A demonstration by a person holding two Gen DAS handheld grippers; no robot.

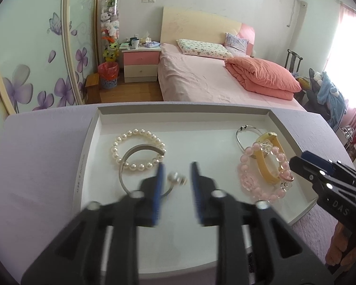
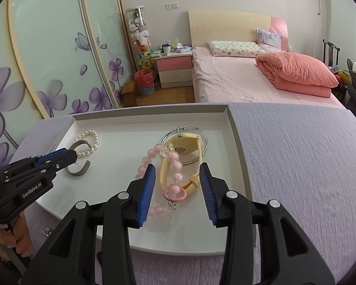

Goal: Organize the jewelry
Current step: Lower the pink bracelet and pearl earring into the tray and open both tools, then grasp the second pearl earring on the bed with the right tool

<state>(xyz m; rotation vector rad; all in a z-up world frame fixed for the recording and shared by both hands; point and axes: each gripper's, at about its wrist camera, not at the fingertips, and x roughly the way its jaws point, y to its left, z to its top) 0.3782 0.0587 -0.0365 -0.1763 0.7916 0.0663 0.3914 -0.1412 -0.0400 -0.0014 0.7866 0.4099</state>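
The white tray (image 1: 282, 123) fills mid-frame on the lavender desk (image 2: 296, 166), holding two clusters: pearl bracelet (image 1: 137, 149) and silver cuff (image 1: 130, 163) left, pink bead bracelet (image 2: 175, 178) over the yellow watch (image 2: 185, 147) right. Judged a sorting step with nothing gripped: right gripper (image 2: 176, 190) spread wide over the pink beads, left gripper (image 1: 176, 185) parted beside the cuff's pearl ends. Next calls for lowering and closing.

The left gripper (image 2: 71, 156) carries white "GenRobot.AI" lettering on its black body, at nine o'clock; the right gripper (image 1: 296, 163) shows "DAS" (cut off) at three o'clock. Tray (image 1: 81, 173) rim print is unreadable.
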